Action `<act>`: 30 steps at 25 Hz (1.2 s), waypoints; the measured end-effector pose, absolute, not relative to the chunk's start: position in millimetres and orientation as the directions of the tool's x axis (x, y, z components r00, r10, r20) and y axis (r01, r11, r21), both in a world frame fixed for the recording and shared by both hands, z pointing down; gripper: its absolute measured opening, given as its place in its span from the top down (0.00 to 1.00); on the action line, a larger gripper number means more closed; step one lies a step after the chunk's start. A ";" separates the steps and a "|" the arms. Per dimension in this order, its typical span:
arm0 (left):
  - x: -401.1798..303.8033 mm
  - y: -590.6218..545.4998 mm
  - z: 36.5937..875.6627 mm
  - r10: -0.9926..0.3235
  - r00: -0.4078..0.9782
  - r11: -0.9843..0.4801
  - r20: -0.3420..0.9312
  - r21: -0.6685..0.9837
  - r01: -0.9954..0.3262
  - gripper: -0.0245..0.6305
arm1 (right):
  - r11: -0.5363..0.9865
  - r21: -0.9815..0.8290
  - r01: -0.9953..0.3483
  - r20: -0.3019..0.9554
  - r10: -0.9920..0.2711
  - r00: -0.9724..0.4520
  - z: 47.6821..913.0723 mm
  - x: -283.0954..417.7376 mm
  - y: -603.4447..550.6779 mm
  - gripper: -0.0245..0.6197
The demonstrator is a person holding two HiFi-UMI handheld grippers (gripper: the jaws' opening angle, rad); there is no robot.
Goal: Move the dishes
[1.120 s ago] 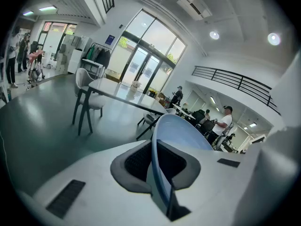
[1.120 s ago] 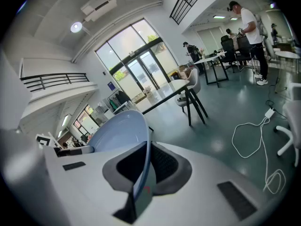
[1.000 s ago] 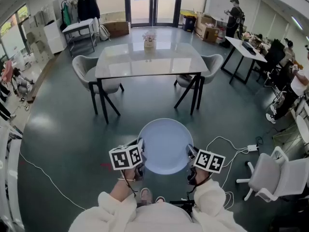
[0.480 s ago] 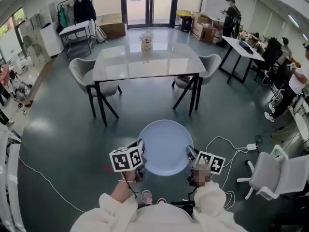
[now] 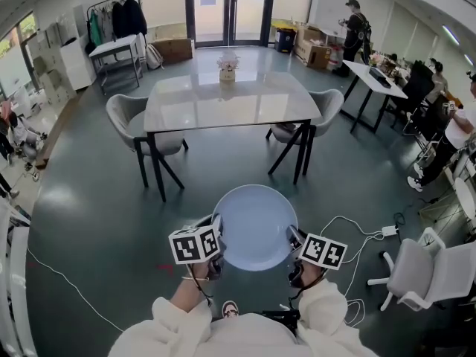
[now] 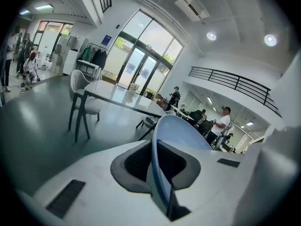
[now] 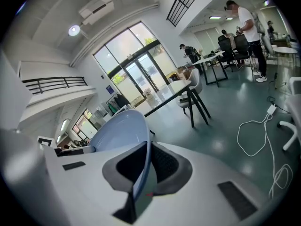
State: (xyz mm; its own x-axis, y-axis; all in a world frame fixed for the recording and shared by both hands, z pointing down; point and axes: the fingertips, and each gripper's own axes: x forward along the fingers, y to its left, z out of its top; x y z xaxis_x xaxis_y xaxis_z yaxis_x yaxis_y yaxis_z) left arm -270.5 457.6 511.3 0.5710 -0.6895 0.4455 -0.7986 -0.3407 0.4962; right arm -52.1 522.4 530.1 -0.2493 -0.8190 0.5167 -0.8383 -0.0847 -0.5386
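A large pale blue plate (image 5: 255, 226) is carried level above the floor, held by both grippers. My left gripper (image 5: 215, 245) is shut on its left rim and my right gripper (image 5: 291, 247) is shut on its right rim. In the left gripper view the plate (image 6: 181, 132) stands edge-on between the closed jaws of the left gripper (image 6: 160, 166). In the right gripper view the plate (image 7: 118, 131) also runs edge-on through the closed jaws of the right gripper (image 7: 146, 166).
A long glossy table (image 5: 230, 99) with a small flower box (image 5: 227, 70) stands ahead, a grey chair (image 5: 126, 117) at its left and another (image 5: 316, 110) at its right. A white chair (image 5: 420, 270) and a cable (image 5: 349, 229) lie to my right. People stand at desks far right.
The view has shifted slightly; the table now sits a little lower and nearer in the head view. The plate stays held the same way between both grippers.
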 end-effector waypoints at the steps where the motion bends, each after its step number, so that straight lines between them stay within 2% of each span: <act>1: -271.9 454.3 511.5 -0.688 0.574 -0.343 0.444 0.498 -0.797 0.92 | -0.088 -0.540 -0.837 0.516 -0.820 -0.247 530.4 -53.8 520.1 0.84; 15: -277.7 427.2 526.8 -0.649 0.602 -0.359 0.465 0.511 -0.781 0.92 | -0.132 -0.534 -0.835 0.546 -0.808 -0.222 541.4 -61.2 497.2 0.84; 30: -247.1 362.9 535.7 -0.643 0.595 -0.363 0.482 0.492 -0.791 0.92 | -0.139 -0.554 -0.821 0.546 -0.804 -0.233 553.1 -29.9 429.7 0.84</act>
State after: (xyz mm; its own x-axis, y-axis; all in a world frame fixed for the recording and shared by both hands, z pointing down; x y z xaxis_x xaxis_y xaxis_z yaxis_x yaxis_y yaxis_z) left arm -247.1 362.9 535.7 0.5950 -0.6433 0.4818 -0.7912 -0.3635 0.4918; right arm -29.9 429.7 553.1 -0.2330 -0.8045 0.5464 -0.8206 -0.1388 -0.5544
